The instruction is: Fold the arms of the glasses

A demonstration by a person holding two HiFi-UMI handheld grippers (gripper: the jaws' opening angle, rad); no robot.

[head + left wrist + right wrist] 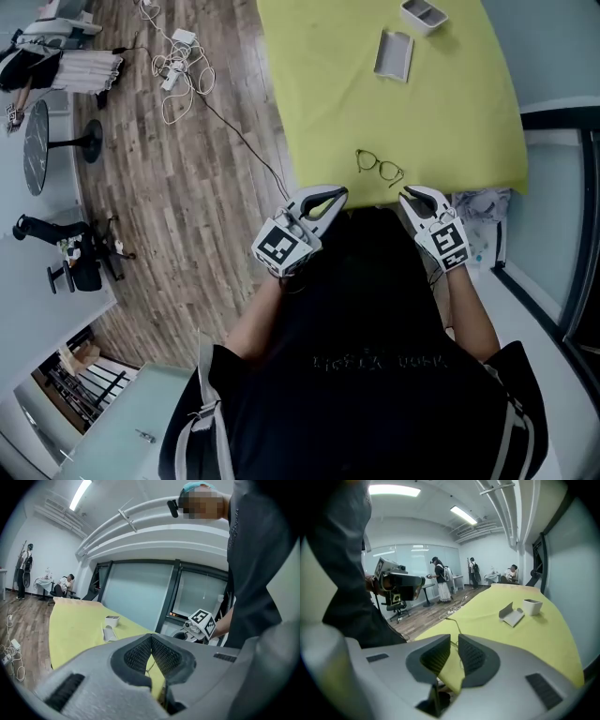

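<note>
Thin dark-framed glasses (pixel 379 167) lie on the yellow table (pixel 328 84) close to its near edge, arms unfolded. My left gripper (pixel 339 192) hovers just short of that edge, down and left of the glasses, with its fingertips touching and nothing held. My right gripper (pixel 406 195) sits down and right of the glasses, its jaws drawn almost together with only a thin slit and nothing between them. Neither touches the glasses. In the gripper views the left gripper (pixel 151 639) and the right gripper (pixel 454 641) point along the table.
An open grey glasses case (pixel 394 54) and a small white box (pixel 424 14) stand at the table's far end. Cables and a power strip (pixel 178 58) lie on the wood floor to the left. A dark window frame (pixel 562 122) runs along the right. People stand far off.
</note>
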